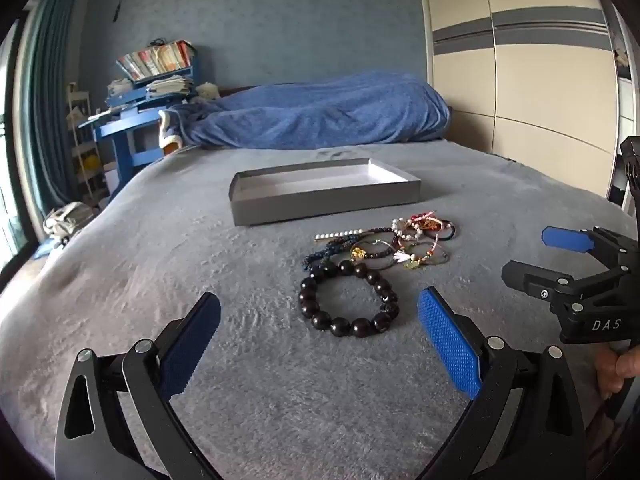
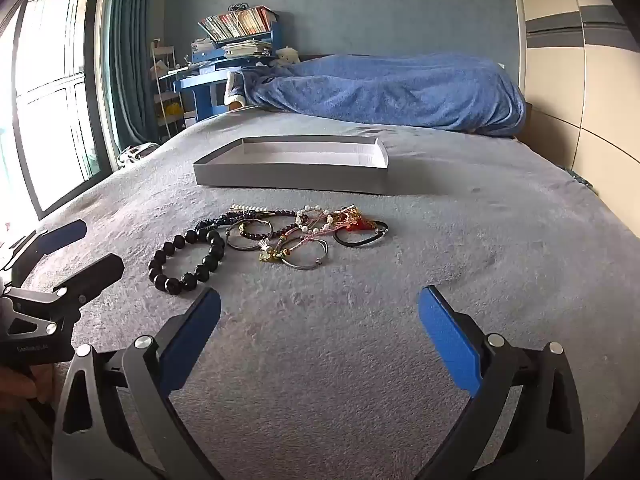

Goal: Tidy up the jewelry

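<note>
A dark round-bead bracelet (image 1: 347, 299) lies on the grey bedspread, just ahead of my open left gripper (image 1: 319, 320); it also shows in the right wrist view (image 2: 188, 260). Behind it lies a heap of thin bracelets, pearls and cords (image 1: 394, 242), also in the right wrist view (image 2: 304, 234). An empty grey shallow box (image 1: 324, 200) sits further back, also in the right wrist view (image 2: 292, 178). My right gripper (image 2: 319, 320) is open and empty, short of the heap. It appears at the right in the left wrist view (image 1: 540, 256).
A blue blanket (image 1: 320, 112) is bunched at the head of the bed. A blue desk with books (image 1: 144, 92) stands at the left, by curtains and a window (image 2: 52, 92). A wardrobe (image 1: 520, 60) lines the right side.
</note>
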`<act>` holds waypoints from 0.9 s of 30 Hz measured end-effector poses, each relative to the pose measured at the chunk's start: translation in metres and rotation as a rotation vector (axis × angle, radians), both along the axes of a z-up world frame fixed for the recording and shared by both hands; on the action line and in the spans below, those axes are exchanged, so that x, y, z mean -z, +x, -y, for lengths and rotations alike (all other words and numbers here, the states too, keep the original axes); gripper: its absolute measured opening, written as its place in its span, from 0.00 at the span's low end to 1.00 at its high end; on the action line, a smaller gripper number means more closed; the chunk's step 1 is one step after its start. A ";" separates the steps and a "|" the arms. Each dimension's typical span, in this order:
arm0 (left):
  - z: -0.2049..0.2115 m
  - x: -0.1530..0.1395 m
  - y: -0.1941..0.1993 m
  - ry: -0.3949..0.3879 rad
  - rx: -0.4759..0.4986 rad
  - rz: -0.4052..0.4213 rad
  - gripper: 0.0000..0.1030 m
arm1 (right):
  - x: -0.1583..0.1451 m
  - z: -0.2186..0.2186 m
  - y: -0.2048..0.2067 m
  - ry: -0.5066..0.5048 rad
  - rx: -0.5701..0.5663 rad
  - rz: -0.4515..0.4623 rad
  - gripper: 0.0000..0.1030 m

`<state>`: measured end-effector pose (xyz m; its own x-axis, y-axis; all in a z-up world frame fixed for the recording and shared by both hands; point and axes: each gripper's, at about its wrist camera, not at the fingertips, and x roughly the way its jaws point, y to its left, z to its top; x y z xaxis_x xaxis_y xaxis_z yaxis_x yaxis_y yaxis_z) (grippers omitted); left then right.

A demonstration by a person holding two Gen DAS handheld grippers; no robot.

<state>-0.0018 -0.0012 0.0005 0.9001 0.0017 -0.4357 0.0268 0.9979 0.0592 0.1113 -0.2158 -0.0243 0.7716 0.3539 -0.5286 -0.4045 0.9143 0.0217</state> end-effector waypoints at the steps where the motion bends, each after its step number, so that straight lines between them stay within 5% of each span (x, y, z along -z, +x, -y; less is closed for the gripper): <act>1: 0.000 0.000 -0.001 -0.002 -0.002 -0.001 0.95 | 0.000 0.000 0.000 0.000 0.001 -0.001 0.95; 27: -0.011 0.002 0.004 -0.045 -0.010 -0.028 0.95 | 0.001 -0.001 0.000 0.005 0.000 0.000 0.95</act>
